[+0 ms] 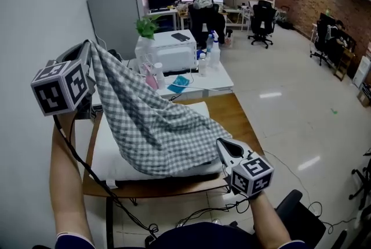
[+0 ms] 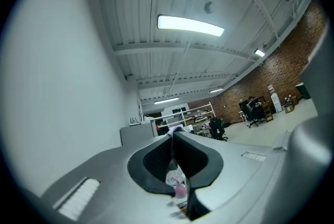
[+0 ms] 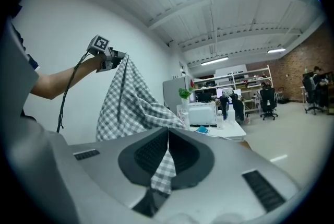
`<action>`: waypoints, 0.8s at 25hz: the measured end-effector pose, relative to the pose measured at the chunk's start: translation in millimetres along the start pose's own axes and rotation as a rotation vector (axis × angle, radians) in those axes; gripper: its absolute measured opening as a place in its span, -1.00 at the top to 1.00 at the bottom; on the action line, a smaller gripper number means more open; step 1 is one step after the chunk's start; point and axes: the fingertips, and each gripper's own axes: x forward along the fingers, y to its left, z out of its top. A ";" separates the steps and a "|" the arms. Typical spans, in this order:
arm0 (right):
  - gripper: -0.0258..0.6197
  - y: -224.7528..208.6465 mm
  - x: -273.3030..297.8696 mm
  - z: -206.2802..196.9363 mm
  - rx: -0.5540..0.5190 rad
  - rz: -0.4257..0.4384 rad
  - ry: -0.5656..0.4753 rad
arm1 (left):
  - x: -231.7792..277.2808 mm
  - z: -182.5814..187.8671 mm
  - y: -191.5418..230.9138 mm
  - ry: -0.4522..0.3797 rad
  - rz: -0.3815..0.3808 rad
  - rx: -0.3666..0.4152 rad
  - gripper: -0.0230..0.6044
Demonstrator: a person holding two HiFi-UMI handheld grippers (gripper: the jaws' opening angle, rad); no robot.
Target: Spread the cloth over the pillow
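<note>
Cloth (image 1: 149, 121): grey-white check | draped, one corner high | pillow (image 1: 106, 150) beneath

We raise our left gripper (image 1: 87, 44) high by the table's (image 1: 232, 108) left edge, forearm (image 1: 65, 172) upright, jaws pinched on the cloth (image 1: 151, 120). Our right gripper (image 1: 224, 147) sits low at the near right corner, jaws also clamped on cloth.

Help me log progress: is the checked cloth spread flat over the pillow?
Not spread. The checked cloth hangs bunched between the raised left claw and the low right claw, draping only part of the white pillow.
</note>
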 end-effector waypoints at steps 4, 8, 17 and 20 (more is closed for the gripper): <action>0.86 2.9 3.7 2.6 0.004 0.010 -0.015 | -0.6 15.9 -2.6 -0.019 0.003 0.025 0.89; 0.85 6.0 8.8 4.9 0.004 0.016 -0.022 | 2.9 22.6 -4.9 -0.012 0.000 0.054 0.89; 0.82 -13.1 4.7 4.2 0.036 -0.052 -0.040 | 11.3 78.7 19.4 -0.052 0.019 0.065 0.89; 0.82 -13.9 10.7 4.4 0.039 -0.048 -0.046 | 19.2 106.6 22.9 -0.088 0.036 0.091 0.89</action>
